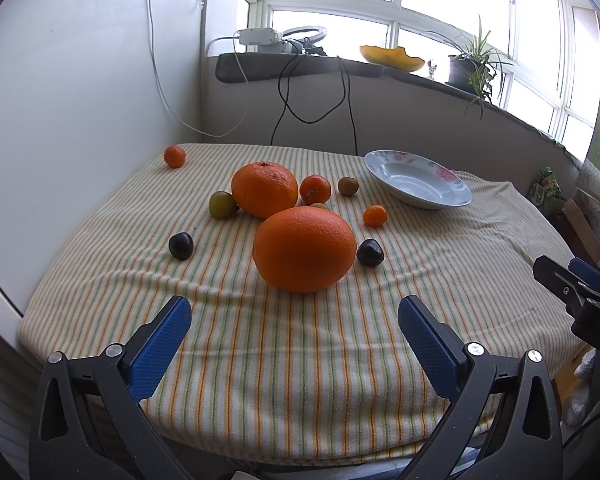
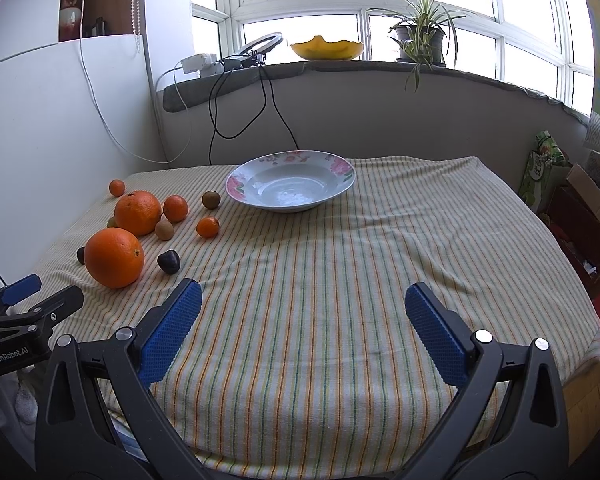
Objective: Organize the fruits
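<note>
Both grippers — left gripper point(image 1: 295, 310), right gripper point(image 2: 303, 298) — spread wide, empty. Likely hazard: large round orange point(image 1: 304, 249) rolling off the rumpled striped cloth point(image 1: 300, 360) — nudged, not gripped.

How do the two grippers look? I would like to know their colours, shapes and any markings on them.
Both are alike. The left gripper and the right gripper have black plastic arms with triangular cut-outs and silver round bolts. Each finger carries a blue pad with a fine dotted texture. Seen from the right wrist, the left gripper's body bears white lettering "GenRobot.AI". No sleeve, hand or gripper cable is visible.
</note>
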Demonstrator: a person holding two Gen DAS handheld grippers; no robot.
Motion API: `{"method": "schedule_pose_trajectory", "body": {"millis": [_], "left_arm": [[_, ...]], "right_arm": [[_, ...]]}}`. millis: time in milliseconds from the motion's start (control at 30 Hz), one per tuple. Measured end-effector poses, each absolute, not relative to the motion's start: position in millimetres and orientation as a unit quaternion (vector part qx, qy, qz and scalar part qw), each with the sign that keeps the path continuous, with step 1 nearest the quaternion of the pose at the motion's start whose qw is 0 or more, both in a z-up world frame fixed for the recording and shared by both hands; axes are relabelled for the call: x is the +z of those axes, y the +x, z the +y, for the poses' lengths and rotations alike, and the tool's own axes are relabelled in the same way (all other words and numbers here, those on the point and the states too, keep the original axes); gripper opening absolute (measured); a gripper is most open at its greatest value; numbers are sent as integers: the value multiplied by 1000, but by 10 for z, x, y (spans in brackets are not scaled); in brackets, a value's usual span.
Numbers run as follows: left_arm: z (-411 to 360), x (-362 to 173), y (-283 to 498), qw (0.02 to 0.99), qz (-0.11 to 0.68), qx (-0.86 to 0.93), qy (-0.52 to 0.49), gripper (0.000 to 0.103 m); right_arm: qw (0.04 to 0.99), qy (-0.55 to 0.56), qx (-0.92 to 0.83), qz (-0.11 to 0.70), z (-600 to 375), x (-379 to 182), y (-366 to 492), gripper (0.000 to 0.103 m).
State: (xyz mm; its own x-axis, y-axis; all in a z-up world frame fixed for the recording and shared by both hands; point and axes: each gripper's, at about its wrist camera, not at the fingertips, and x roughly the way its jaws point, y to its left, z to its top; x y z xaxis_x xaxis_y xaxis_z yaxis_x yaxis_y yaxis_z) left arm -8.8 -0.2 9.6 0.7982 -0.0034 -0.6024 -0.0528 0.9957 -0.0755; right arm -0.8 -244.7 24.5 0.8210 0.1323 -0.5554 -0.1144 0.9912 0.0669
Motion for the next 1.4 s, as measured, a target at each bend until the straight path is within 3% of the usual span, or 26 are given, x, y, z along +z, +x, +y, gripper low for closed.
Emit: {"method": "schedule_pose_trajectory", "body": {"millis": [800,1400], "left_arm": [[144,-94,59,937,344,24,-57,103],[368,-131,207,927,352,-28,-126,98]], "right_arm": [[943,8,95,320,-2338,132,213,103],[851,118,315,402,-1920,81,851,103]]}}
